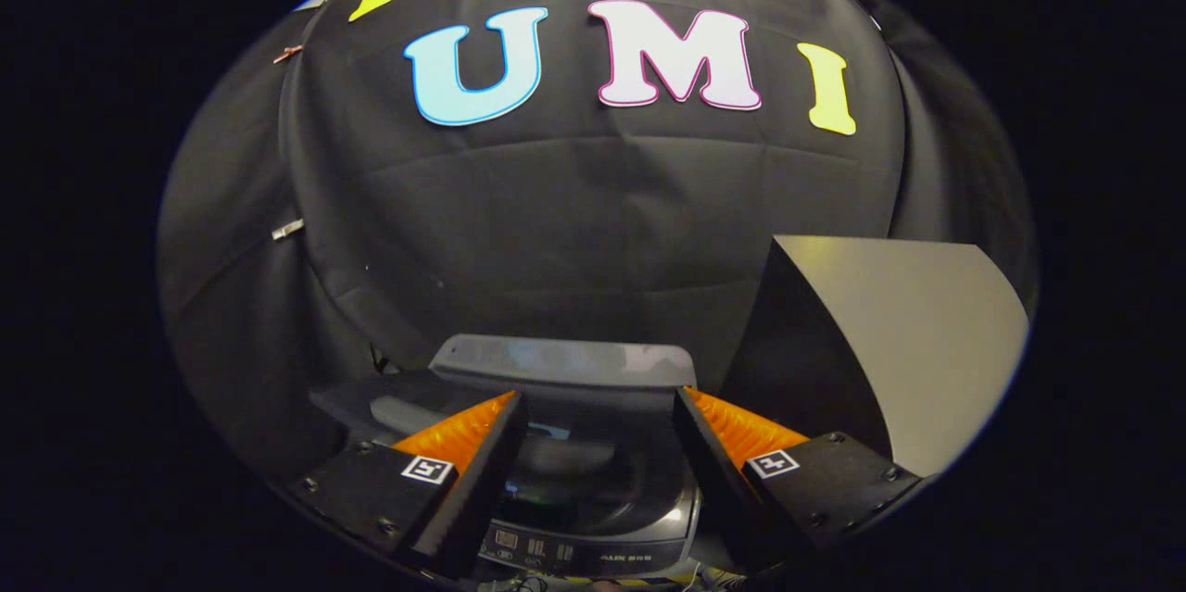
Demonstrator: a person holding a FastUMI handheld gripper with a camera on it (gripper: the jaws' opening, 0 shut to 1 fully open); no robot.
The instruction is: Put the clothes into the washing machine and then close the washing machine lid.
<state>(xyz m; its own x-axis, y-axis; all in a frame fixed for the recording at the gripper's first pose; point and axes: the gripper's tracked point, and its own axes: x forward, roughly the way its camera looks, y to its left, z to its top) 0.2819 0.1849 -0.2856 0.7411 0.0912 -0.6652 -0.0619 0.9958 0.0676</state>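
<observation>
Gripper view shows the gripper (600, 430) with its two fingers spread apart, nothing between their pads. Below and between them sits one top-loading washing machine (593, 518), its drum open and one control panel (579, 555) along its near edge. Its single lid (565, 362) stands raised just beyond the fingertips. One pale angled panel (913, 333) rises beside the machine, against the booth's black cloth wall (574, 203).

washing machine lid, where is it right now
In the gripper view the washing machine lid stands raised at the back of the washing machine, beyond the open claw, with a grey box to its right.
</observation>
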